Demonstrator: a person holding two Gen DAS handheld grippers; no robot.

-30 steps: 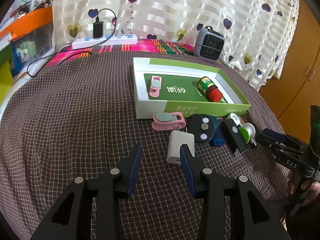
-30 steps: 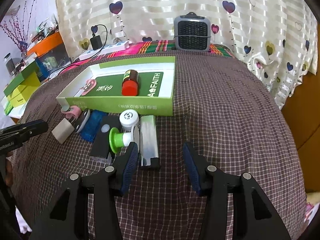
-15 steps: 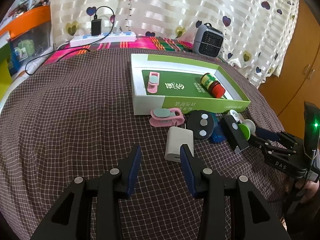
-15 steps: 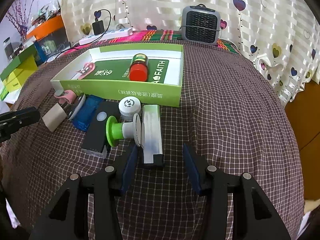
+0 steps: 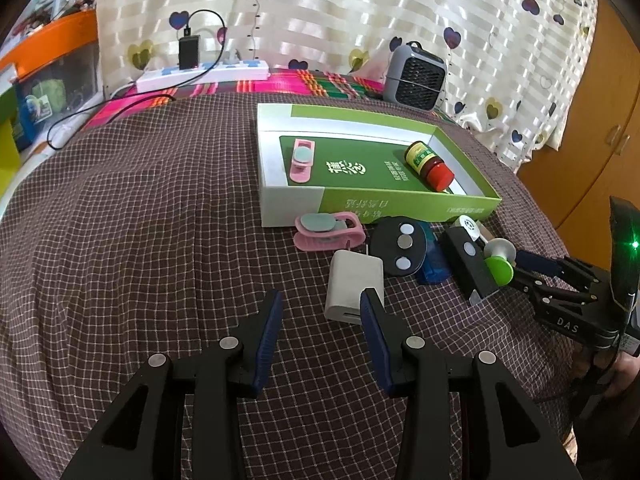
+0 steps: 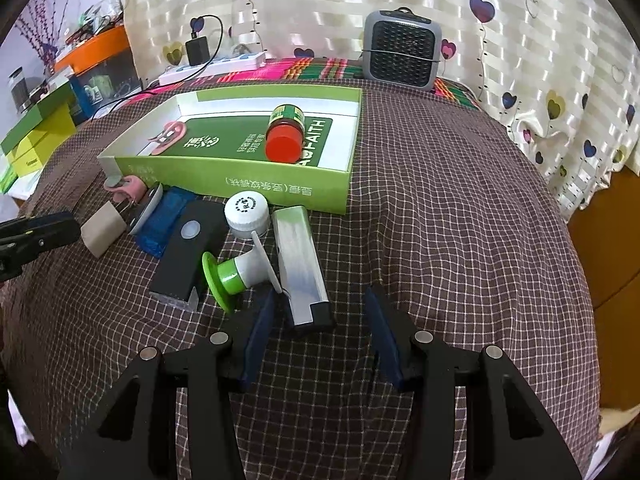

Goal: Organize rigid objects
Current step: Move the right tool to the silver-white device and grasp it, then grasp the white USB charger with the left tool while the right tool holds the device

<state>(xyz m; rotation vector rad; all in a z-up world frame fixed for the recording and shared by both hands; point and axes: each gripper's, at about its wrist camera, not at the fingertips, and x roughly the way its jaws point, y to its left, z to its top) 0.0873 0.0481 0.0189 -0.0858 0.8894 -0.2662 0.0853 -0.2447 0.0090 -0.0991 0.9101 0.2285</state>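
A green and white box (image 5: 372,201) (image 6: 256,190) holds a pink clip (image 5: 302,159) and a red-capped bottle (image 5: 430,162) (image 6: 285,136). In front of it lie a pink clip (image 5: 328,234), a white charger (image 5: 354,286) (image 6: 102,229), a black oval disc (image 5: 398,246), a blue block (image 6: 162,220), a black box (image 6: 186,246), a white cap (image 6: 246,212), a green-and-white knob (image 6: 232,270) and a silver-black block (image 6: 300,266). My left gripper (image 5: 320,312) is open, its right finger just touching the charger's near end. My right gripper (image 6: 320,312) is open around the silver block's near end.
A grey mini heater (image 6: 402,56) and a white power strip with a black plug (image 5: 200,72) stand at the back by the heart curtain. Orange and green boxes (image 6: 48,128) sit off the left edge. The checkered cloth drops away at the right.
Both grippers have moved forward. The right one now has its fingers on either side of the silver block's end. The left one has closed in on the charger.
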